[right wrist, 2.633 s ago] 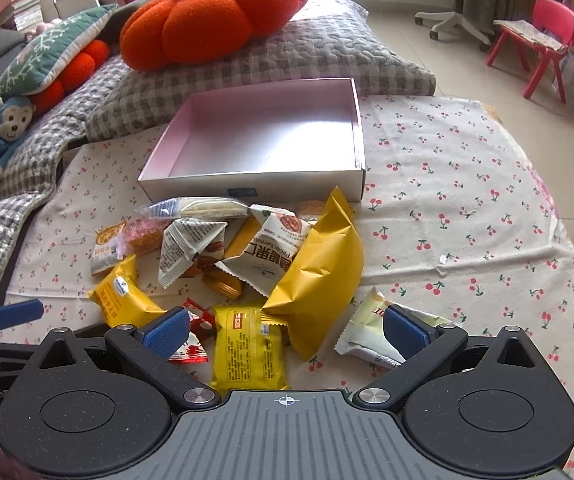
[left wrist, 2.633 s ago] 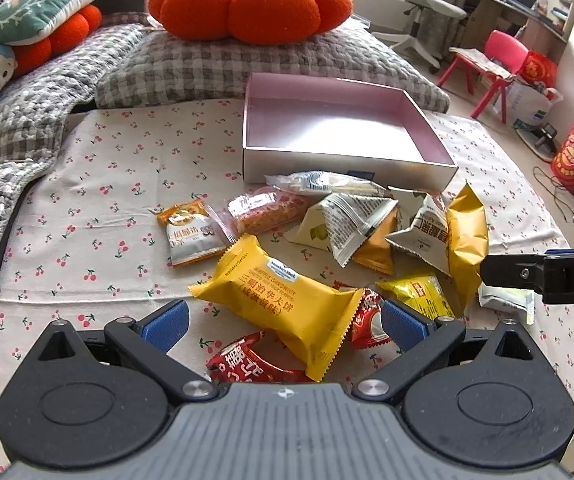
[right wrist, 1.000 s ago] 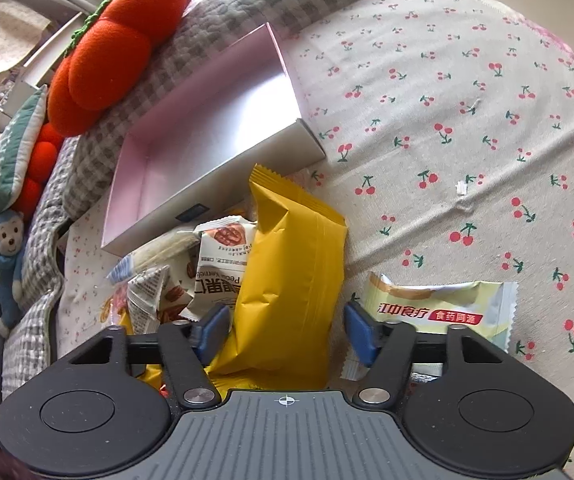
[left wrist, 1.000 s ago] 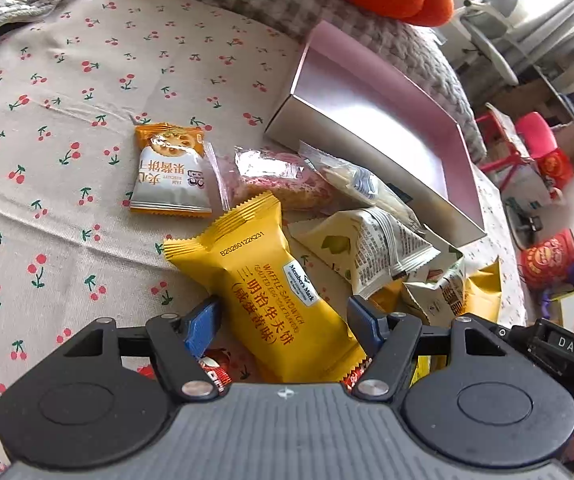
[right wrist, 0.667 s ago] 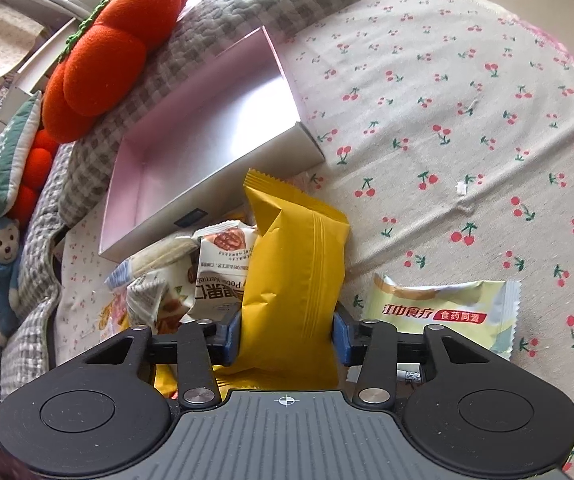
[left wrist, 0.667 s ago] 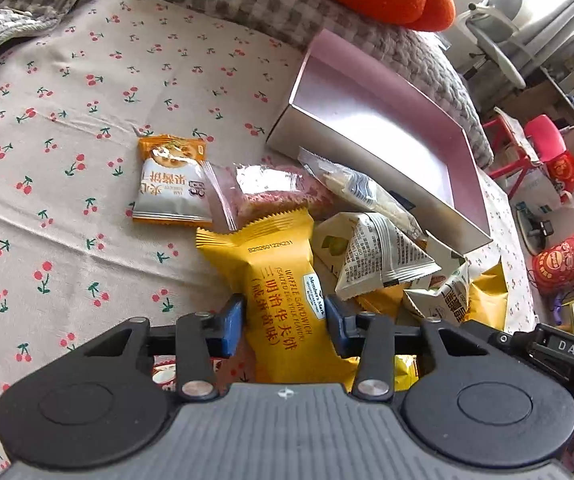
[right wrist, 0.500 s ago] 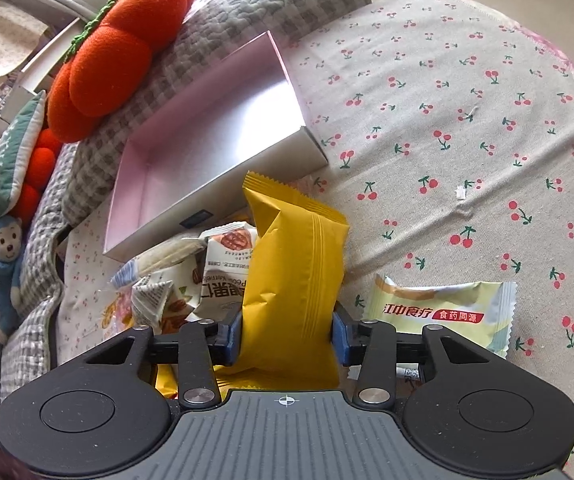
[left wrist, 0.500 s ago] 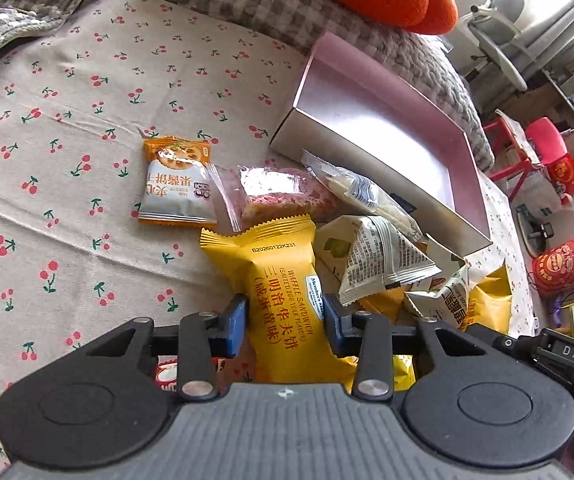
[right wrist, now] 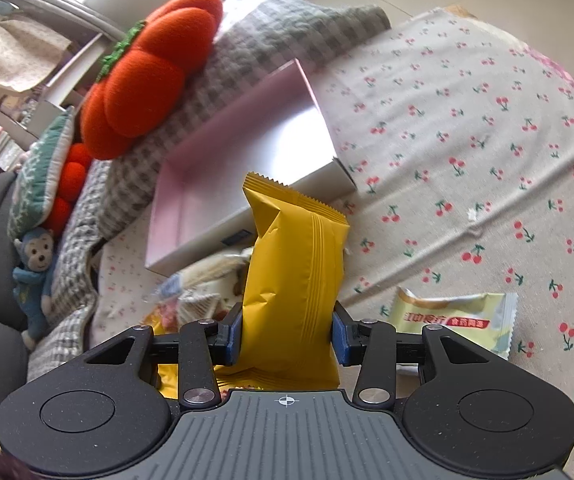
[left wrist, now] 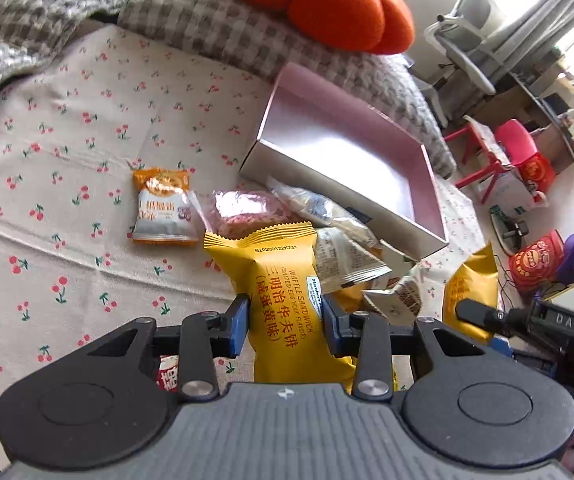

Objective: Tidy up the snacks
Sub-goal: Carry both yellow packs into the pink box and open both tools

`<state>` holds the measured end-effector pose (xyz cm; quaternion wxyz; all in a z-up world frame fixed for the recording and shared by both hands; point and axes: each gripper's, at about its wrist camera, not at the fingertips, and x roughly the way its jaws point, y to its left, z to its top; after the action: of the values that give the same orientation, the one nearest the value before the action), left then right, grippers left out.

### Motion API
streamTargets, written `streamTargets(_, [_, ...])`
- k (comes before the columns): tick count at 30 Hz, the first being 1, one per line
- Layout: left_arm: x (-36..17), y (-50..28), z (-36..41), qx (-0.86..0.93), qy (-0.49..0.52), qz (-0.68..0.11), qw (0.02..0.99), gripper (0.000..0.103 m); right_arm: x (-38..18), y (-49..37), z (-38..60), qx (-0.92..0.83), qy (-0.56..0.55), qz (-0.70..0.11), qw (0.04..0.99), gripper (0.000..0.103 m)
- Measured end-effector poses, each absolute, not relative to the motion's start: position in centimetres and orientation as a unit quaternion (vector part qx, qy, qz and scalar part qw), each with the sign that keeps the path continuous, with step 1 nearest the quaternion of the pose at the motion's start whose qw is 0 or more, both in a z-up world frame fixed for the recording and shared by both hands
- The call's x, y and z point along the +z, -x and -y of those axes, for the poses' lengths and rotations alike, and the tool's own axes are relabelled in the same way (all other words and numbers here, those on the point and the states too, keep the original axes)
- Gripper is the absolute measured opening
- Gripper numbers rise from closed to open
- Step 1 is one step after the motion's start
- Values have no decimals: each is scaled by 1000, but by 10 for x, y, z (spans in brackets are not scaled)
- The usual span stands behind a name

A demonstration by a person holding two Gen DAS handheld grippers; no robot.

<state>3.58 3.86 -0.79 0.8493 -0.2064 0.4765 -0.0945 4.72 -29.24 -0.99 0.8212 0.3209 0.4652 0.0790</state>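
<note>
My left gripper (left wrist: 285,326) is shut on a yellow waffle sandwich packet (left wrist: 279,280), lifted off the cherry-print cloth. In the right wrist view my right gripper (right wrist: 285,334) is shut on a plain yellow packet (right wrist: 293,280), held upright above the pile. That gripper and its packet (left wrist: 469,292) also show at the right of the left wrist view. The open pink box (left wrist: 351,160) (right wrist: 247,152) lies beyond the pile with nothing in it. Loose snacks remain on the cloth: an orange-and-white packet (left wrist: 163,208), a pink clear-wrapped bar (left wrist: 239,210), striped white packets (left wrist: 343,256) and a pale green packet (right wrist: 455,320).
An orange pumpkin cushion (left wrist: 319,0) rests on a grey checked pillow (right wrist: 255,52) behind the box. A blue monkey toy (right wrist: 35,280) sits at the left. Beyond the bed edge on the right stand a red child's chair (left wrist: 503,148) and an office chair (left wrist: 467,32).
Both grippers came down onto the pile and shut on their yellow packets. Since then both have risen, lifting the packets off the cloth.
</note>
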Motion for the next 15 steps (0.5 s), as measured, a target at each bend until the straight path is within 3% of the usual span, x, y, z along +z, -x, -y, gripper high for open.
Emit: streamTargets(15, [27,-75,-24,-102,186,-420,882,34,16,-91,293,104,-355,-389,844,42])
